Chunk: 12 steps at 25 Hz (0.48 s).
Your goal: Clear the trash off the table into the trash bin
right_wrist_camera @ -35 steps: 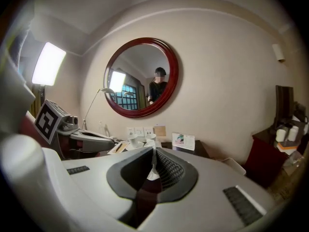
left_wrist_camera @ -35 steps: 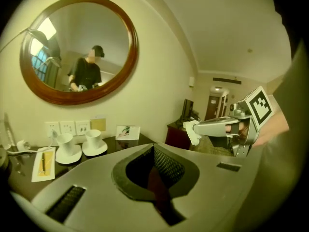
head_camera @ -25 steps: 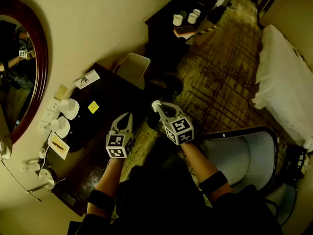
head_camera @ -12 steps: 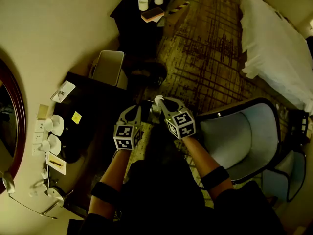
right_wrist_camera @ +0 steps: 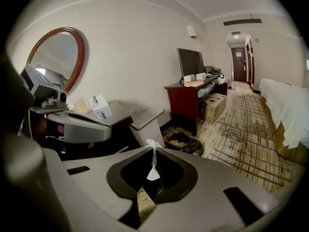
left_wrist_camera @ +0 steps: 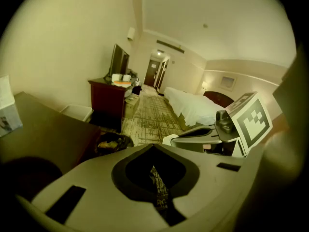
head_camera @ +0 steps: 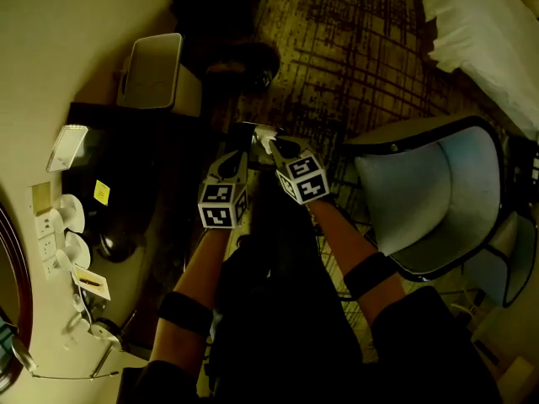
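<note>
A dark round trash bin (head_camera: 246,61) with some trash inside stands on the carpet past the end of the dark table (head_camera: 143,194); it also shows in the left gripper view (left_wrist_camera: 114,142) and the right gripper view (right_wrist_camera: 184,142). My right gripper (head_camera: 269,138) is shut on a small white paper scrap (right_wrist_camera: 153,162), which sticks up above the jaw tips. It hangs over the carpet, short of the bin. Close at its left, my left gripper (head_camera: 239,140) is shut with nothing in it (left_wrist_camera: 153,147). Each gripper shows in the other's view: the right (left_wrist_camera: 179,138), the left (right_wrist_camera: 104,129).
A white lidded box (head_camera: 153,71) stands against the wall beside the bin. White cups (head_camera: 69,214), a yellow note (head_camera: 101,192) and a card (head_camera: 67,146) lie on the table. An armchair (head_camera: 429,199) is at the right, a bed (head_camera: 493,32) beyond.
Both grippers have swung down and away from the table, toward the carpet near the bin. They have drawn closer together. The white scrap stays in the right gripper.
</note>
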### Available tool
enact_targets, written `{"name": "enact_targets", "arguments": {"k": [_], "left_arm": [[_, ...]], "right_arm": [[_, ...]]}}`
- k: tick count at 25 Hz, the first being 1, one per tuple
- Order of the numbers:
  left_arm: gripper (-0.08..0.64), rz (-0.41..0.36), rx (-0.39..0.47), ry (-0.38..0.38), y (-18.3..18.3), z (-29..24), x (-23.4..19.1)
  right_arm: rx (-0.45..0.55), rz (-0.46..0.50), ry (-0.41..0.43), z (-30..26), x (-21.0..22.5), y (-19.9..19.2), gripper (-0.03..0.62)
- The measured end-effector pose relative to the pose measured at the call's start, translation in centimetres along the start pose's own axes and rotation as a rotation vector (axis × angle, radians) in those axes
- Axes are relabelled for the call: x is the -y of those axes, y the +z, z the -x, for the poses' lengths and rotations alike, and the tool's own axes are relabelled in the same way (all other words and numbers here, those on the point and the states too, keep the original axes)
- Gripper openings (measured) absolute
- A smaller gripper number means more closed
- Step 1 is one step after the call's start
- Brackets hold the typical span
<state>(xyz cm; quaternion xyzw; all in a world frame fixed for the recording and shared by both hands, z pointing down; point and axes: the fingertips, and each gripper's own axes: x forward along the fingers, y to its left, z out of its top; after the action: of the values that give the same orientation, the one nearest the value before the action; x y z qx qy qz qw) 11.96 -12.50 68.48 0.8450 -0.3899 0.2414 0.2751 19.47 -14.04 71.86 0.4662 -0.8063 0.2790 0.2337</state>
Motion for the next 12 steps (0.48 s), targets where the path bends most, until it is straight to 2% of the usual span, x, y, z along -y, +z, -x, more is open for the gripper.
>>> {"name": "enact_targets", "arguments": {"k": [12], "left_arm": [[0.003, 0.034, -0.134, -0.002, -15.7, -14.1, -5.4]], "right_arm": [[-0.131, -0.054, -0.019, -13.4, 4.5, -17.7, 0.034]]}}
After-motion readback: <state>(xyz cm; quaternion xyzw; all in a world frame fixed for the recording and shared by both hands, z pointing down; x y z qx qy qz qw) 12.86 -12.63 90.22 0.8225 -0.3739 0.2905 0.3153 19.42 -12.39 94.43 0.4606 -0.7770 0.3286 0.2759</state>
